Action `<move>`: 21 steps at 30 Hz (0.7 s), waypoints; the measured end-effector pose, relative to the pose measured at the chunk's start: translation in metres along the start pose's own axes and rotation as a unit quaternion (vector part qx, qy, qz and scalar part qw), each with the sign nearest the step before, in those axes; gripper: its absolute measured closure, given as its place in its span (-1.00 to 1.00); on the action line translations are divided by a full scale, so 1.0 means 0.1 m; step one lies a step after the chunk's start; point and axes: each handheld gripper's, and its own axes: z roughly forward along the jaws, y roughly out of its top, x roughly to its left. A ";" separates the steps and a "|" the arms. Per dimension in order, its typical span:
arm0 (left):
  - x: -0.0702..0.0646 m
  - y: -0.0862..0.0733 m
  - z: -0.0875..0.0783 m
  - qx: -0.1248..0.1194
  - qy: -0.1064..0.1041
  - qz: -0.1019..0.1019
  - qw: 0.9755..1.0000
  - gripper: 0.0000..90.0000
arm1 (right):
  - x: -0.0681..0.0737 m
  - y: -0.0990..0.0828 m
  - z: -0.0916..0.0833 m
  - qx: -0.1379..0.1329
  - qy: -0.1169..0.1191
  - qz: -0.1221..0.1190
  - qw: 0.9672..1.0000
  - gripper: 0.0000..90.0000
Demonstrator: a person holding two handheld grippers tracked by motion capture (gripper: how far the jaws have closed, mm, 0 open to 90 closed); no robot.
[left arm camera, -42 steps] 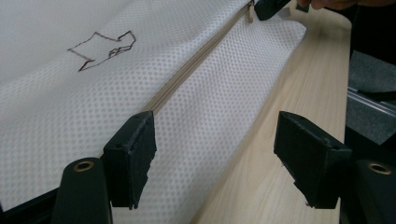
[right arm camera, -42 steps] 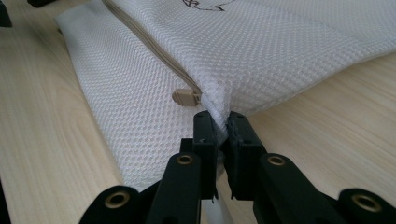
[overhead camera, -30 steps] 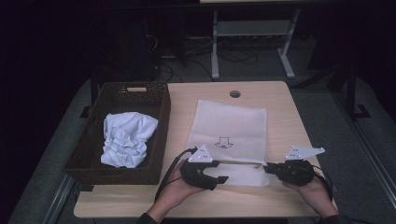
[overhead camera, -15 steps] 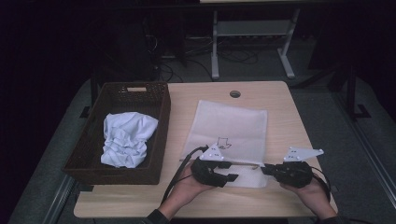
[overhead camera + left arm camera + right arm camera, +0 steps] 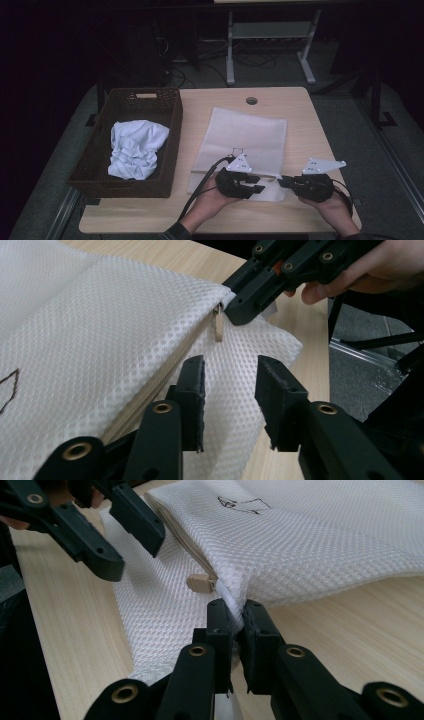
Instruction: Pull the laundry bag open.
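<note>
A white mesh zip bag (image 5: 245, 135) lies flat in the middle of the table, with a small drawn mark on it. My right gripper (image 5: 237, 612) is shut on the bag's near right corner, just past the beige zipper pull (image 5: 200, 582). My left gripper (image 5: 227, 370) hovers over the bag's near edge, a short way from the zipper pull (image 5: 219, 325). Its jaws have just been closing and still stand apart, with mesh under the gap and nothing pinched. In the high view the left gripper (image 5: 259, 184) and the right gripper (image 5: 281, 182) almost meet tip to tip.
A dark wicker basket (image 5: 172, 125) stands on the table's left side with a crumpled white cloth (image 5: 135, 150) inside. A round cable hole (image 5: 251, 100) sits near the far edge. Bare wood runs along the near edge and the right side.
My left gripper has slid right along the bag's near edge toward the right gripper, and its jaws have narrowed. The right gripper has kept its hold and its place.
</note>
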 end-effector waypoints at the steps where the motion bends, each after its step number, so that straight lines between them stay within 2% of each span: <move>1: 0.00 0.01 0.01 0.000 -0.001 0.000 1.000 0.47 | 0.01 0.00 0.00 0.000 0.001 0.001 1.000 0.83; 12: 0.00 0.05 0.13 0.004 -0.002 0.002 1.000 0.55 | 0.06 0.02 -0.01 -0.006 0.006 -0.001 1.000 0.83; 21: 0.00 0.07 0.17 0.004 -0.011 0.003 1.000 0.73 | 0.12 0.04 0.00 -0.008 0.012 -0.004 1.000 0.84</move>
